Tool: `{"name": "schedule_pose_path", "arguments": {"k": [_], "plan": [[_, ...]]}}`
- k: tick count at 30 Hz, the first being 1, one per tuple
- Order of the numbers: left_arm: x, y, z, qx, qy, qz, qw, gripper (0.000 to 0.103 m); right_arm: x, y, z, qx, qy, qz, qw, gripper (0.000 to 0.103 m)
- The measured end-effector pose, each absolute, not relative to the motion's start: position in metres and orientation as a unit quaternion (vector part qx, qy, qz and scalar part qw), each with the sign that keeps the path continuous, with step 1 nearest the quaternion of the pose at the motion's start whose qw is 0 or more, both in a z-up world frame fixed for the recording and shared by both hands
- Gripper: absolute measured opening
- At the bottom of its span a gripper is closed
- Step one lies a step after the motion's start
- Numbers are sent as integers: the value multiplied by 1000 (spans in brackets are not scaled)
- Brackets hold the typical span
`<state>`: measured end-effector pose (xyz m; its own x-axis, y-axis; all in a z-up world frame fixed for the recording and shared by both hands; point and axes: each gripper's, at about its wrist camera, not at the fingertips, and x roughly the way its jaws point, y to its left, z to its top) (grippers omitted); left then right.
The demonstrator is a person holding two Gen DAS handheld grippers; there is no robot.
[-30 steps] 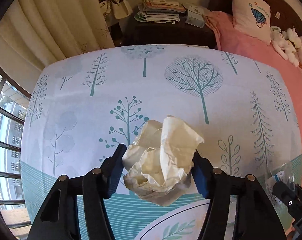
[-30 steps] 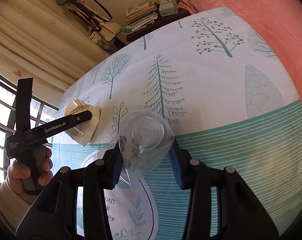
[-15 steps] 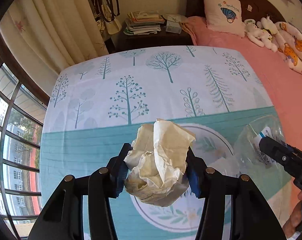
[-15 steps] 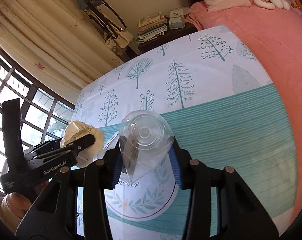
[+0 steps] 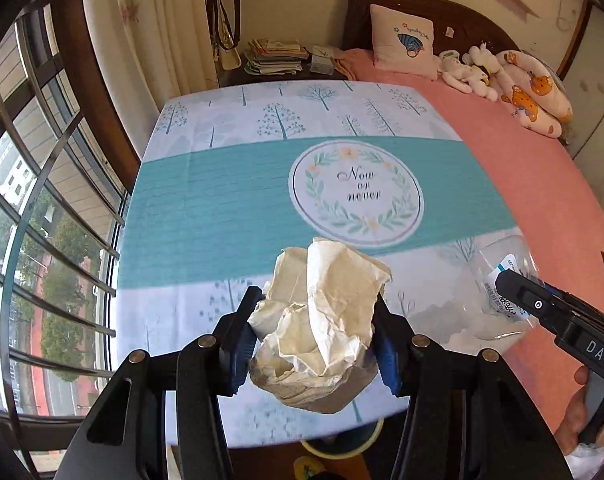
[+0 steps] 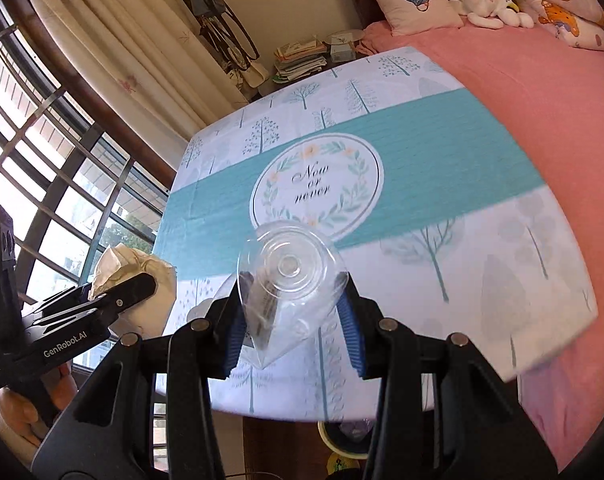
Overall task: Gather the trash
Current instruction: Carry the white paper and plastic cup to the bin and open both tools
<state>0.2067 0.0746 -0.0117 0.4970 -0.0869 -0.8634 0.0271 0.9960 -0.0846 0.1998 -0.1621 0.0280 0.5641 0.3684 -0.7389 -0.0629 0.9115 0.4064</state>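
Left wrist view: shows the left gripper [image 5: 317,320] clamped at a middling width on a crumpled, cream-white ball of tissue paper [image 5: 329,280], held in the air over the near edge of the tree-printed teal-and-white tablecloth [image 5: 222,200]. Right wrist view: shows the right gripper [image 6: 292,300] pinching a clear, squashed plastic container [image 6: 290,264] with a paper label, round base towards the lens, likewise lifted off the cloth. Below the table edge, reveals part of a round pale-yellow rim [image 5: 341,446], probably the bin, though mostly hidden.

To do the carry well: keep both grips firm until over that rim, bring each load low and centred before letting go, release one at a time, and avoid knocking the two tools together.

Paper: soft, matte, deeply creased and light. Gives under the squeeze and seems likely to cling or drift on release.

Container: thin, glossy and springy, buckled flat at the pinch. Looks liable to slip or pop free under uneven pressure.

Blue ribbed pads [image 6: 351,336]: good for bite.
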Motion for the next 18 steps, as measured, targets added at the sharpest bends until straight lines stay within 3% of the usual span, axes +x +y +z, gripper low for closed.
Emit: {"name": "schedule_pose_path", "arguments": {"k": [10, 18], "plan": [[81, 71, -59, -22, 553, -71, 830, 51, 61, -125, -15, 99, 515, 110, 844, 39], [44, 36, -157, -34, 608, -74, 789, 52, 21, -135, -123, 79, 589, 92, 799, 39]]}}
